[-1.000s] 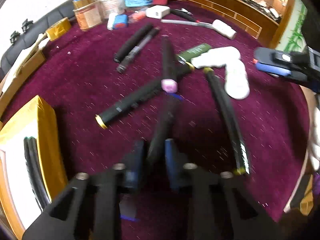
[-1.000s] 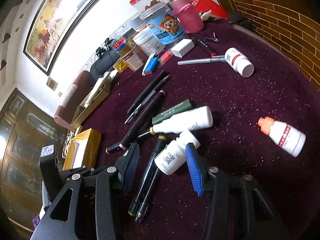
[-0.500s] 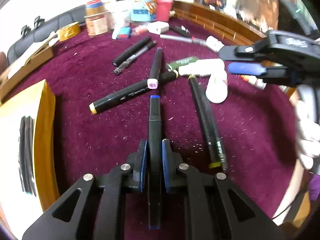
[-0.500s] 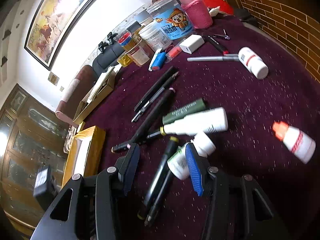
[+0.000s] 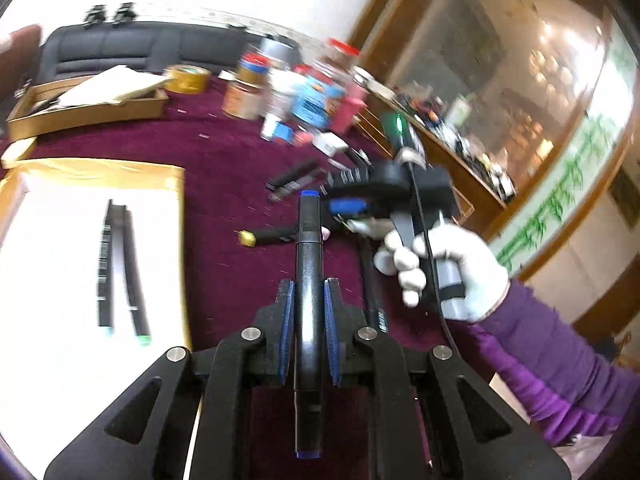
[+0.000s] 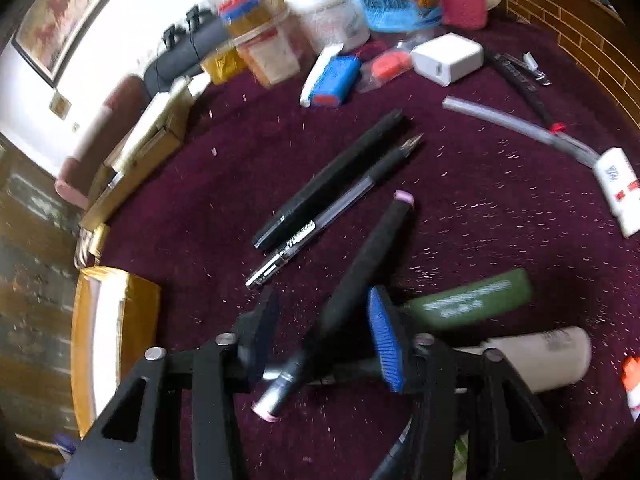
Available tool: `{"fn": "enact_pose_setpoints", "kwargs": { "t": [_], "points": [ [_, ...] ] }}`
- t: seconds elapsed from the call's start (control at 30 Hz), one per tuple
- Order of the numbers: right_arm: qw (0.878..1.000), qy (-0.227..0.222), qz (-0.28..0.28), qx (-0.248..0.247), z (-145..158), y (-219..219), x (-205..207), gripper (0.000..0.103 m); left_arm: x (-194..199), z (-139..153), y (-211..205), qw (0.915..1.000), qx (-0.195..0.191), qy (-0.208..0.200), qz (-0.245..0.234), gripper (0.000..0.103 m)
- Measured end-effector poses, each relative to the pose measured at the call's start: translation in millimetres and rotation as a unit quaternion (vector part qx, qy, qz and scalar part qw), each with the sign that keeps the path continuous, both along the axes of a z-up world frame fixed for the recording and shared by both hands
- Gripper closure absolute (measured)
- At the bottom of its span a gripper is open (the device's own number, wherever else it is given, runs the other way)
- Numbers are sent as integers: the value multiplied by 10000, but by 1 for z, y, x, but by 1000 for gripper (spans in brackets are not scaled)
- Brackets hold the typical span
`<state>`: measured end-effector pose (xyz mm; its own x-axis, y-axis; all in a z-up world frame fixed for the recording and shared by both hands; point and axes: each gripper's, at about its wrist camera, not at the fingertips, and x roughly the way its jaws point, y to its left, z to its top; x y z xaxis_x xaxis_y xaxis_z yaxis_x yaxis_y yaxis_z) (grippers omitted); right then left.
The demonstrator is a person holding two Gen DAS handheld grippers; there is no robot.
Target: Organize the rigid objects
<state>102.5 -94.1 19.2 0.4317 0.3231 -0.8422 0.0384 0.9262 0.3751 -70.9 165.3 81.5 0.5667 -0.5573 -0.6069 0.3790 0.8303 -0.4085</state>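
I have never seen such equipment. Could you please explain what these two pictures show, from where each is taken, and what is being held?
There is no robot here. A person holds a two-finger gripper in each hand, and each gripper carries a camera looking along its fingers.

In the left camera's picture, the left gripper is shut on a black marker with blue ends. Left of it is a yellow box with two markers inside. The gloved right hand holds the other tool.

In the right camera's picture, the right gripper is open around a pink-capped marker lying on the purple cloth. Pens, bottles and jars lie around.
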Motion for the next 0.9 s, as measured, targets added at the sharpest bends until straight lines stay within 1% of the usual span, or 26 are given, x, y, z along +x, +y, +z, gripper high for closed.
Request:
{"fn": "enact_pose_setpoints", "kwargs": {
  "t": [0.03,0.1,0.13,0.23,0.3,0.4,0.5,0.57,0.67,0.77,0.83,0.87,0.9],
  "points": [
    [9999,12,-9,125,-3,-1,1,80,2,2,12,9999,-27,4,129,91],
    [9997,-37,-45,247,-4,-4,-3,85,7,3,35,9991,41,8,421,91],
    [9993,-40,-60,372,-3,-7,-6,89,9,2,46,9986,36,43,517,91],
    [9973,-142,-80,709,7,-16,-21,89,20,-4,73,9965,19,189,808,91],
    [9956,-248,-3,906,18,-16,-30,89,34,-11,90,9945,25,317,999,91],
    [9924,-432,210,1134,40,-5,-42,89,54,-24,111,9904,-185,622,1224,91],
    [9881,-488,615,1323,57,29,-47,89,77,-39,125,9850,-277,936,1423,91],
    [9853,-444,895,1385,62,56,-50,89,90,-48,129,9822,-155,1051,1551,91],
    [9815,-280,1194,1471,59,97,-52,89,101,-60,132,9783,-23,1178,1703,91],
    [9807,-151,1365,1393,50,135,-52,89,103,-67,138,9738,-32,1264,1893,91],
    [9805,-53,1437,1336,43,154,-51,89,100,-68,142,9732,-120,1273,1910,87],
    [9813,-28,1464,1248,40,164,-51,89,96,-66,143,9736,-177,1247,1902,81],
    [9825,-21,1479,1136,36,173,-49,89,93,-64,145,9741,-203,1209,1900,73]
  ]
}}
